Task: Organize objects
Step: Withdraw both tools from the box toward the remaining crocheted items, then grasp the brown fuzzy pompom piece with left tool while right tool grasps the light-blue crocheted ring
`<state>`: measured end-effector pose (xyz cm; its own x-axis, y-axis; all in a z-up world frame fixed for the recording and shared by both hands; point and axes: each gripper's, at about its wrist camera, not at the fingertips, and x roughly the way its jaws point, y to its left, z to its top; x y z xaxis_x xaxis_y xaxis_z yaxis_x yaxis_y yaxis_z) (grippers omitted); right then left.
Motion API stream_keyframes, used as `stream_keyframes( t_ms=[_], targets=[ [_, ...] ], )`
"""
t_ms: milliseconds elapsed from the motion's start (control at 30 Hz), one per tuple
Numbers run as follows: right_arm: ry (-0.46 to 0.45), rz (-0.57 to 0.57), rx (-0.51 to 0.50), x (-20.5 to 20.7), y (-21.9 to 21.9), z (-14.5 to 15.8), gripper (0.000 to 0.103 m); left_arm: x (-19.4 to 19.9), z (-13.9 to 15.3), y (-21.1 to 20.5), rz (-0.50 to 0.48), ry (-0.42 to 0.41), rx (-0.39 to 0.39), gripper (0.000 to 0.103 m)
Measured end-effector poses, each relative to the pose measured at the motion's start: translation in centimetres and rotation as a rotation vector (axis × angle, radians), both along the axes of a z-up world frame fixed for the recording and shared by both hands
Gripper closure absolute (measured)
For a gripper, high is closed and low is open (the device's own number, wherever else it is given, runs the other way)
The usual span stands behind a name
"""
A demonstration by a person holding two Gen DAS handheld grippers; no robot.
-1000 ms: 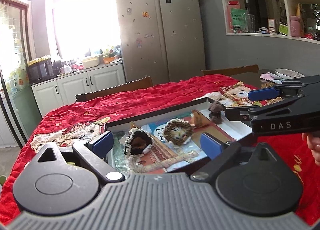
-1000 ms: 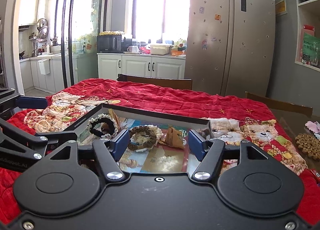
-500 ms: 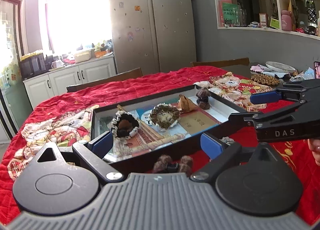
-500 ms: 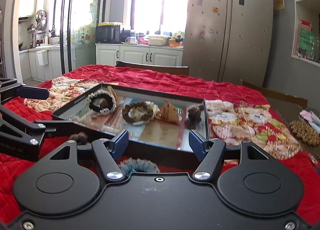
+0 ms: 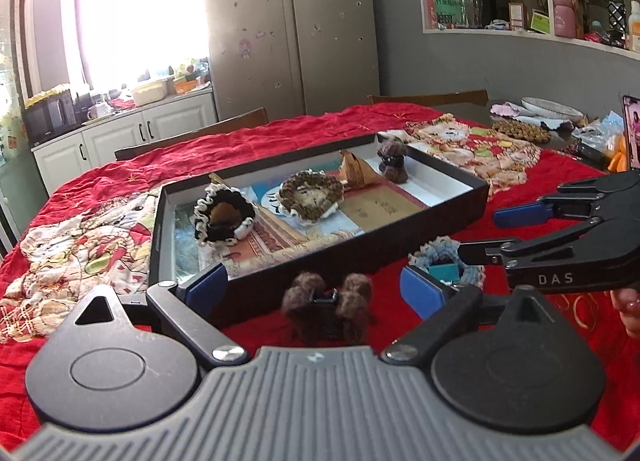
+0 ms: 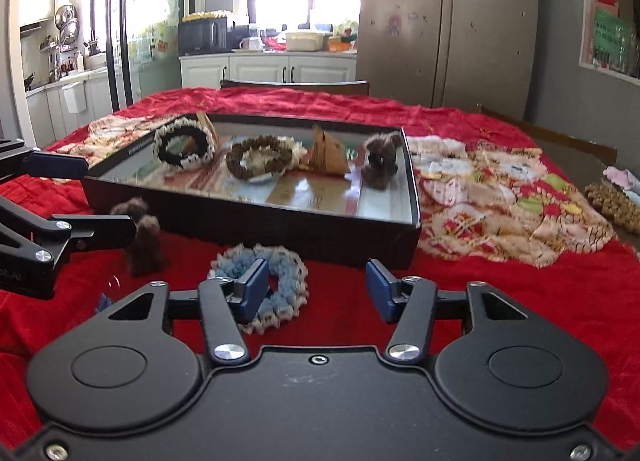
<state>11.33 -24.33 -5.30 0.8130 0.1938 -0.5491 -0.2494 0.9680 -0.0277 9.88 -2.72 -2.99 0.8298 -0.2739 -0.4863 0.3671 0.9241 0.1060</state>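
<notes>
Left tongs (image 5: 312, 287) wide, empty, brown fuzzy clip (image 5: 328, 311) between pads, untouched. Right tongs (image 6: 318, 293) just narrowed, nothing gripped; blue scrunchie (image 6: 262, 287) under left pad. Both items on red tabletop (image 6: 500, 301) before black tray (image 6: 256, 227).

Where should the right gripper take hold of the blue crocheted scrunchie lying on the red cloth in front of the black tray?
Probably across one band of the blue crocheted scrunchie, coming from above. It lies flat as an open ring on the red cloth, so one finger of the right gripper, whose jaws have just been closing, can enter the hole and one stay outside.
</notes>
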Motion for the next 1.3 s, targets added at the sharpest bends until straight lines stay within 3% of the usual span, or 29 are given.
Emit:
stream_keyframes(
  t_ms=[600, 933, 1300],
  targets=[
    [0.056, 0.055, 0.034, 0.2, 0.1, -1.0, 0.074, 1.5, -2.1, -0.8, -0.019, 0.071, 0.003, 0.025],
    [0.077, 0.089, 0.071, 0.1, -0.1, -1.2, 0.085, 2.1, -2.5, -0.6, -0.01, 0.109, -0.018, 0.04],
    [0.075, 0.101, 0.08, -0.1, -0.1, -1.1, 0.091, 2.3, -2.5, -0.4, 0.01, 0.128, -0.038, 0.051]
  ],
)
